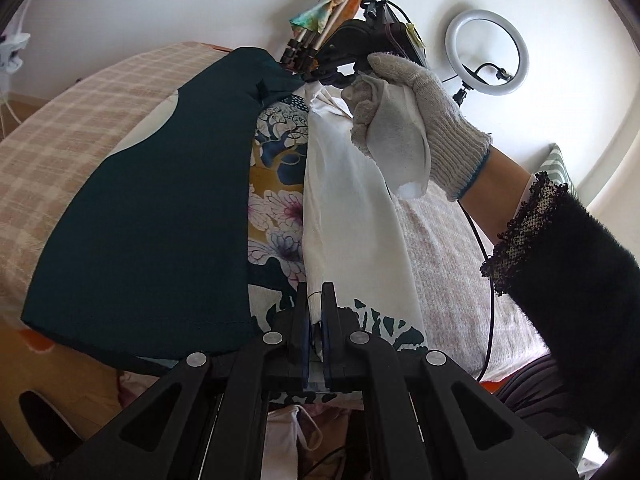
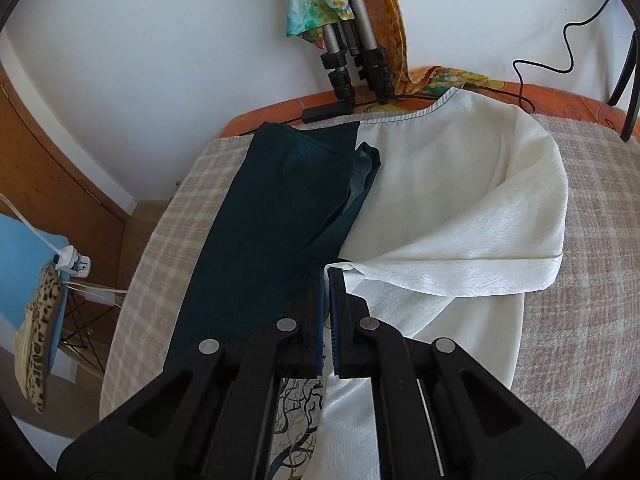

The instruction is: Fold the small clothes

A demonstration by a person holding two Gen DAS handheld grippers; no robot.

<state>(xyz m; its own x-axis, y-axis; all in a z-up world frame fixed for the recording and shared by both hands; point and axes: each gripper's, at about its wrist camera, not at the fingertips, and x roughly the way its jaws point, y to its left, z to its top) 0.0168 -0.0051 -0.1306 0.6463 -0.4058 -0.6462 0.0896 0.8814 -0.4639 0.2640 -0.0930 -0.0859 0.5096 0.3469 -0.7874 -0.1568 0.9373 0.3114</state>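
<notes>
— So, nearest the left camera, what did the left tongs (image 1: 316, 312) have?

— They were clenched on a bunched fold of the garment (image 1: 352, 216), a cream blouse with a floral print (image 1: 276, 208) on its other face. The cloth ran up and away from the pads to the gloved right hand (image 1: 404, 120).

— And the right tongs (image 2: 330, 300)?

— Clenched too, on a cream edge of the same garment (image 2: 448, 208). A corner of it poked out just past the fingertips, and the printed side hung below the tongs.

— Where did the garment sit overall?

— Partly lifted between the two grips, the rest spread on the checked blanket (image 2: 592, 208) covering the table. Its neckline lay at the far end, near the orange cover (image 2: 560, 98) at the table's rim.

— What lay beside it?

— A dark teal garment (image 2: 272, 220), flat on the blanket, to the left in both views, touching the cream blouse and overlapping its edge.

— And the right hand in the left view?

— It wore a knitted grey-white glove and gripped the black handle of the right device (image 1: 352, 48); a dark fuzzy sleeve (image 1: 568, 264) covered the forearm.

— Further back?

— Tripod legs (image 2: 352, 52) with a coloured scarf (image 2: 316, 4) tied round them stood against the white wall. A ring light (image 1: 486, 52) sat to the right, and a black cable (image 2: 560, 48) trailed along the wall.
</notes>
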